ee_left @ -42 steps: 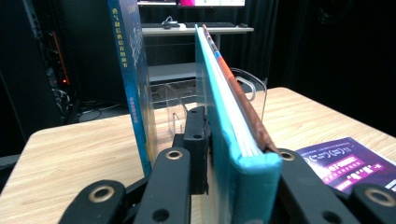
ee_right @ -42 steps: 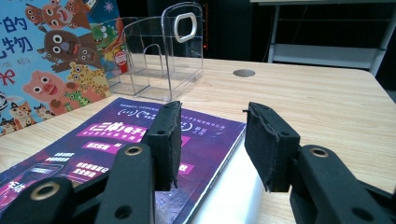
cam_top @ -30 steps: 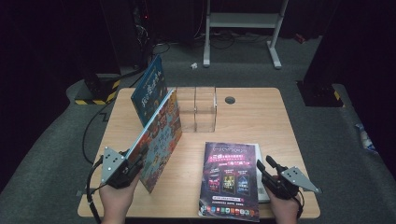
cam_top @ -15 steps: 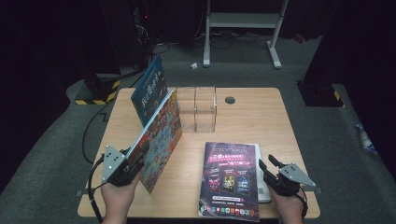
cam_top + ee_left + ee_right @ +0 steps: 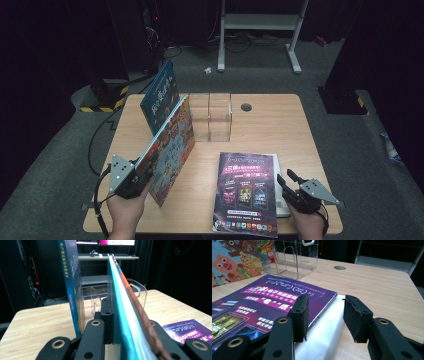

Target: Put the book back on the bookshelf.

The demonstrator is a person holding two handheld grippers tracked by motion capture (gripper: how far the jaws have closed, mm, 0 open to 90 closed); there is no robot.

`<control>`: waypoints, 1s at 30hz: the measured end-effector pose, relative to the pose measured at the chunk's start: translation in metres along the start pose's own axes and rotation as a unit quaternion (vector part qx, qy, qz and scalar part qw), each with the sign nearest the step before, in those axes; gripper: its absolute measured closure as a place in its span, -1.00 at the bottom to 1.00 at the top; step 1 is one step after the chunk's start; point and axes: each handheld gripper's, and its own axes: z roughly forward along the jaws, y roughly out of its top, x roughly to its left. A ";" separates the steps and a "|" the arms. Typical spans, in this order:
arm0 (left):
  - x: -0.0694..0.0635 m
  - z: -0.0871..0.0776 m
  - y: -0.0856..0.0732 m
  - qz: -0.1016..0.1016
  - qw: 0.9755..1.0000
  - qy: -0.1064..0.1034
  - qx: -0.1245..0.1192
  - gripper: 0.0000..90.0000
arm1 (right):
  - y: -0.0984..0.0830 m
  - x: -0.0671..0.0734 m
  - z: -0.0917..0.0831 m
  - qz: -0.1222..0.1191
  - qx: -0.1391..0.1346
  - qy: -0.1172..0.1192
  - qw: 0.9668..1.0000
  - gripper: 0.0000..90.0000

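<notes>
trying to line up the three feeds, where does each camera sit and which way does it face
High view: above the person's side, looking forward and down on the table; both forearms, left gripper and right gripper show.
Left gripper view: rides the left gripper, looking along its fingers clamped on the cartoon book, toward the clear rack.
Right gripper view: rides the right gripper, fingers open over the purple book.
Shared: rack, cartoon book and purple book appear in all three.

Both grippers are black: the left gripper (image 5: 131, 176) and the right gripper (image 5: 296, 194) each carry a grey three-cornered plate, black padded jaws, round metal rivets, and a trailing black cable
</notes>
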 end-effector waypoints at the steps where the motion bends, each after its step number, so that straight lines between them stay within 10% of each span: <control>1: 0.000 0.000 0.001 0.004 1.000 -0.001 0.003 0.79 | 0.000 0.000 0.000 -0.001 -0.002 -0.001 1.000 0.23; 13: -0.008 0.006 0.016 0.031 0.999 -0.016 0.016 0.81 | 0.000 -0.006 -0.003 0.009 -0.009 -0.002 1.000 0.23; 30: 0.022 -0.006 0.033 -0.017 1.000 -0.011 0.019 0.81 | 0.001 -0.007 -0.005 0.012 -0.014 -0.003 1.000 0.23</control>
